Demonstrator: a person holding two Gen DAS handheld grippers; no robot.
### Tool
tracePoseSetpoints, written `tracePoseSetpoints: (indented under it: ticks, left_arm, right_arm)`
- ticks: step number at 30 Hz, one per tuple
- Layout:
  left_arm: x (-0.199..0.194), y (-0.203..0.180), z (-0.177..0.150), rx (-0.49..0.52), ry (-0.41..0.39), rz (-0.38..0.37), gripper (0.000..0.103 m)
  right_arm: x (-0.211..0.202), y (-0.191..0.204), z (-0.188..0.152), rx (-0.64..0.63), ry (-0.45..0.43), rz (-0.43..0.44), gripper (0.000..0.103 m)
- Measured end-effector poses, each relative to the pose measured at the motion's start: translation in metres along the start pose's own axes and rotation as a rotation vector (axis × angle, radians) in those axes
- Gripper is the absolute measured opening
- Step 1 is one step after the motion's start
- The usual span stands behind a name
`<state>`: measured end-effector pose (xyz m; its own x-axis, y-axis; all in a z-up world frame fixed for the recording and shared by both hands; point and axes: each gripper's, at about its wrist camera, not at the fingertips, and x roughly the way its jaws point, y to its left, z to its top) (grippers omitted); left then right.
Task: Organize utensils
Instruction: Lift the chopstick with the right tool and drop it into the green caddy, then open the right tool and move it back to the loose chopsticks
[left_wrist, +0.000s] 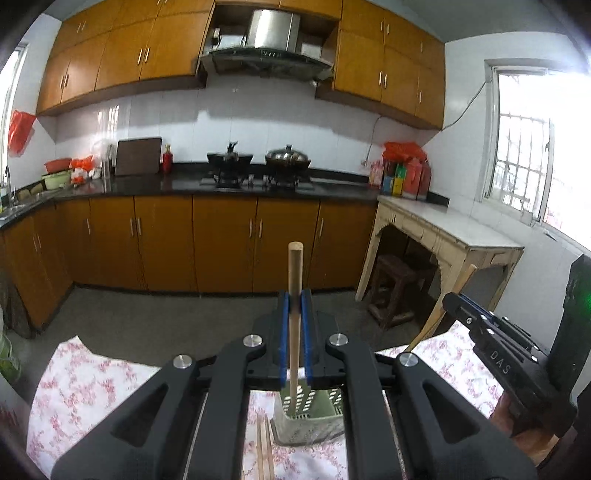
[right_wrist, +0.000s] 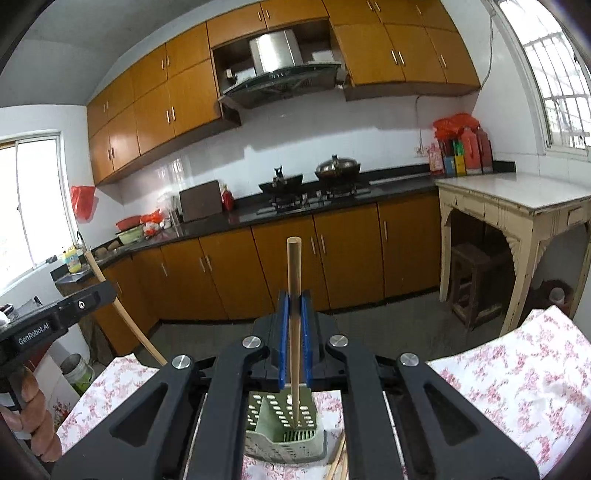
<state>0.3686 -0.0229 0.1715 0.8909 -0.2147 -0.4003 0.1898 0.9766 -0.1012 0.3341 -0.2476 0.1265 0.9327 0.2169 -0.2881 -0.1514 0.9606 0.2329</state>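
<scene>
Left gripper (left_wrist: 295, 306) pinches a round wooden chopstick (left_wrist: 294, 321). Right gripper (right_wrist: 294, 306) pinches another smooth chopstick (right_wrist: 294, 332), at 12 o'clock above the perforated green holder (right_wrist: 284, 424).

You hold smooth pale wooden chopsticks (left_wrist: 294, 295) over a perforated matt green plastic holder (right_wrist: 284, 428) on floral cloth (right_wrist: 517, 376)

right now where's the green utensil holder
The green holder stands on the flowered cloth, low and central in both wrist views, right under the chopstick held by the right gripper.
</scene>
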Motion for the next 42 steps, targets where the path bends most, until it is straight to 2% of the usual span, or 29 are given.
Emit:
tracePoseSetpoints:
  ticks: [11,13,17,26,31,35,39,42]
  left_arm:
    - [0.008,0.01,-0.014,-0.002,0.038,0.012,0.008]
    - [0.005,0.012,-0.015,-0.005,0.037,0.022,0.012]
    - [-0.006,0.016,-0.016,-0.014,0.025,0.037,0.027]
    - [-0.049,0.033,-0.021,-0.056,-0.017,0.07,0.036]
    - [-0.089,0.049,-0.042,-0.06,-0.057,0.114,0.045]
    - [-0.107,0.068,-0.081,-0.071,-0.031,0.161,0.051]
    - [-0.098,0.086,-0.135,-0.056,0.07,0.223,0.054]
    - [-0.081,0.103,-0.18,-0.105,0.185,0.238,0.054]
  right_arm:
    - [0.01,-0.001,-0.006,0.014,0.063,0.015,0.008]
    - [0.009,-0.002,-0.006,0.014,0.069,0.003,0.012]
    - [0.004,-0.006,-0.005,0.023,0.066,-0.013,0.021]
    - [-0.031,-0.011,0.002,0.029,0.012,-0.031,0.022]
    - [-0.064,-0.024,-0.008,0.02,-0.006,-0.074,0.028]
    - [-0.071,-0.051,-0.046,0.009,0.083,-0.161,0.032]
    - [-0.053,-0.075,-0.104,0.027,0.246,-0.227,0.032]
    - [-0.037,-0.085,-0.15,0.079,0.368,-0.228,0.032]
